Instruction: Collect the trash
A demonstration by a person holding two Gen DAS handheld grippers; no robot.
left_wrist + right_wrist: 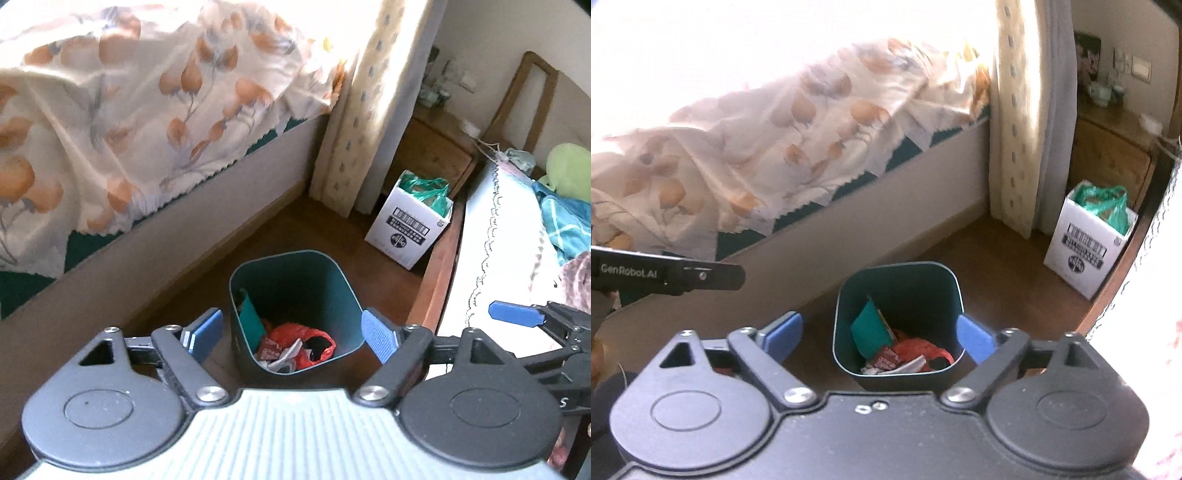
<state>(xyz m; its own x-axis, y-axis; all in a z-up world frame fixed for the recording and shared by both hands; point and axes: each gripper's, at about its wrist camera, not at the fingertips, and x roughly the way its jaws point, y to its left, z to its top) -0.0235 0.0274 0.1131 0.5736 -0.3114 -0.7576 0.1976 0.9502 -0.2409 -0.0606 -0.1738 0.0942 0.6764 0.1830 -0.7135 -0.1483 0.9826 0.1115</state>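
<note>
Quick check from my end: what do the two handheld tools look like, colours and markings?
Both have black linkage arms with silver rivets and ridged blue pads. The left tool has a ribbed pale grey body; the right tool has a black body. White "GenRobot.AI" lettering marks the left one's side.

A lived-in home bedroom

You're looking at a bed (110, 129) with a leaf-print cover at ten o'clock, a second bed (517, 240) with rumpled blankets at three, a patterned curtain (373, 92) at twelve, a wooden nightstand (436, 147) beside it at one o'clock, and a wood floor (295, 225) holding a green bin (295, 273) and a cardboard box (410, 221).
</note>
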